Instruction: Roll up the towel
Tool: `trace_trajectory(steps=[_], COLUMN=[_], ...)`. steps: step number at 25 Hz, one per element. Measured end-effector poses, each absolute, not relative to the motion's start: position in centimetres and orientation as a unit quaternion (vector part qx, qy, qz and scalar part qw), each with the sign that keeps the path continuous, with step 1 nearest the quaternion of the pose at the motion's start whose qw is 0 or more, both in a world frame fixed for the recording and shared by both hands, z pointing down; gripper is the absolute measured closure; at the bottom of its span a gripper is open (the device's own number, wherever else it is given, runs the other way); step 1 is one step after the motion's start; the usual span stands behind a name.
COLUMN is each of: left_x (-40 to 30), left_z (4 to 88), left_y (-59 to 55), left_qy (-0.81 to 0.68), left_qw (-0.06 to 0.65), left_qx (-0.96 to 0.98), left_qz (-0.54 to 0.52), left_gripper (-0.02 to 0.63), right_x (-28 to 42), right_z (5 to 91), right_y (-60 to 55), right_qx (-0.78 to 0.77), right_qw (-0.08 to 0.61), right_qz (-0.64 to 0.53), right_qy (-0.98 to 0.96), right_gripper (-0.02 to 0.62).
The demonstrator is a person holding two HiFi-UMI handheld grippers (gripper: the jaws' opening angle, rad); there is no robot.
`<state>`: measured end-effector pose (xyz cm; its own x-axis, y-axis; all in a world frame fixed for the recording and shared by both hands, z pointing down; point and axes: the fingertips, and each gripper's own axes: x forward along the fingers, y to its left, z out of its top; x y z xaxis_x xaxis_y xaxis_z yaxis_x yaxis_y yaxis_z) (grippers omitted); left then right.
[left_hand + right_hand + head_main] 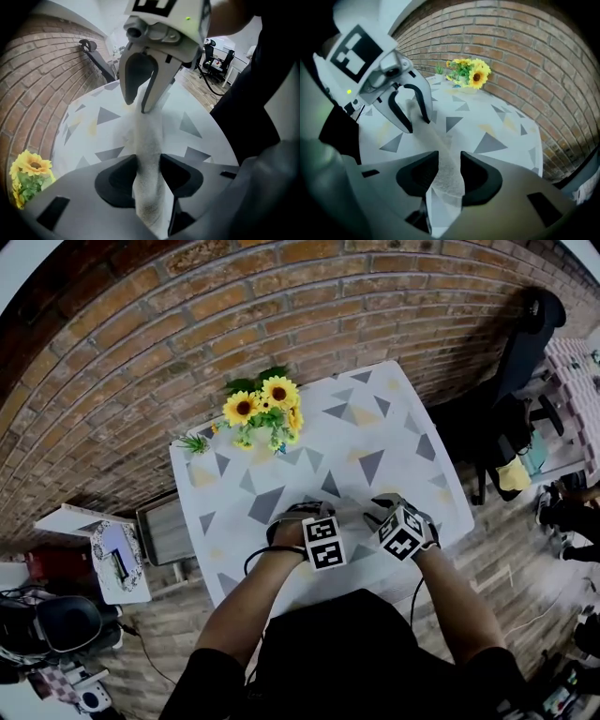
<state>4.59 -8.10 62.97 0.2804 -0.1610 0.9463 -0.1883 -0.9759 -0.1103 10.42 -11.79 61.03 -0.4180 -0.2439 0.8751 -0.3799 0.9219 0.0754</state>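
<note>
A white towel [149, 140], rolled into a narrow strip, lies on the triangle-patterned table [394, 418] near its front edge. It runs from one gripper to the other. My left gripper [149, 161] is shut on one end, with both pads against the roll. My right gripper [450, 159] straddles the other end [449, 171], and its jaws stand open around it. In the head view the left gripper [292, 512] and the right gripper [380, 502] point steeply down, close together. Each gripper view shows the other gripper, the right gripper [140, 105] and the left gripper [415, 122], with the towel between its fingers.
A bunch of sunflowers [264, 409] stands at the table's far left corner, with a small green plant [194, 442] beside it. A brick wall lies behind the table. A black chair [525, 343] is off to the right, and boxes and gear [112, 559] sit on the floor at left.
</note>
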Motion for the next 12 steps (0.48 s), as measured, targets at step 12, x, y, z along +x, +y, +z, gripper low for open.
trace_trajectory(steps=[12], left_x=[4.6], left_z=[62.6], left_y=[-8.9], left_qy=[-0.108], left_qw=[0.033], left_qx=[0.816], left_qz=[0.567], left_gripper=[0.453], right_x=[8.6], right_z=[63.5], right_y=[-8.4], right_qx=[0.110], right_qw=[0.547], right_qz=[-0.051], right_qy=[-0.828], right_gripper=[0.396])
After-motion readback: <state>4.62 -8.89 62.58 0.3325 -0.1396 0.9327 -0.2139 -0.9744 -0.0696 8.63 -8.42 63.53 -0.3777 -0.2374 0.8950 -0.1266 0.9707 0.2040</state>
